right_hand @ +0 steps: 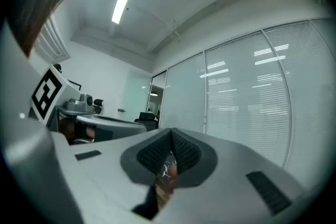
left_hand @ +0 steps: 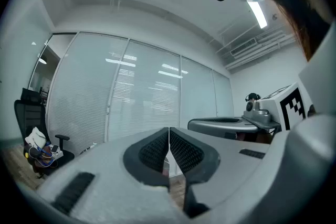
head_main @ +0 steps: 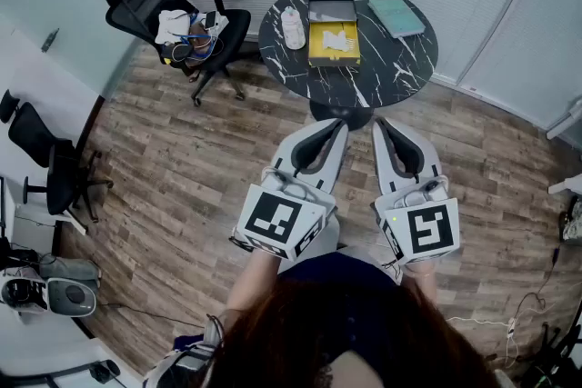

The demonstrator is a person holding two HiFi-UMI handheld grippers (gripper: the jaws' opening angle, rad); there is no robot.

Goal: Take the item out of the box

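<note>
An open yellow box (head_main: 320,55) with a grey lid (head_main: 332,11) folded back lies on the round black marble table (head_main: 400,68) in the head view. A pale item (head_main: 337,40) rests inside it. Both grippers hang side by side in front of the person, short of the table and well above the floor. My left gripper (head_main: 338,124) (left_hand: 168,136) is shut with nothing between its pads. Beside it, my right gripper (head_main: 380,124) (right_hand: 171,140) is also shut and empty. Neither gripper view shows the box.
A white oblong object (head_main: 293,26) lies left of the box and a teal book (head_main: 396,14) to its right. A black office chair (head_main: 182,23) piled with things stands left of the table; another chair (head_main: 55,168) stands further left. Blinds line the back wall.
</note>
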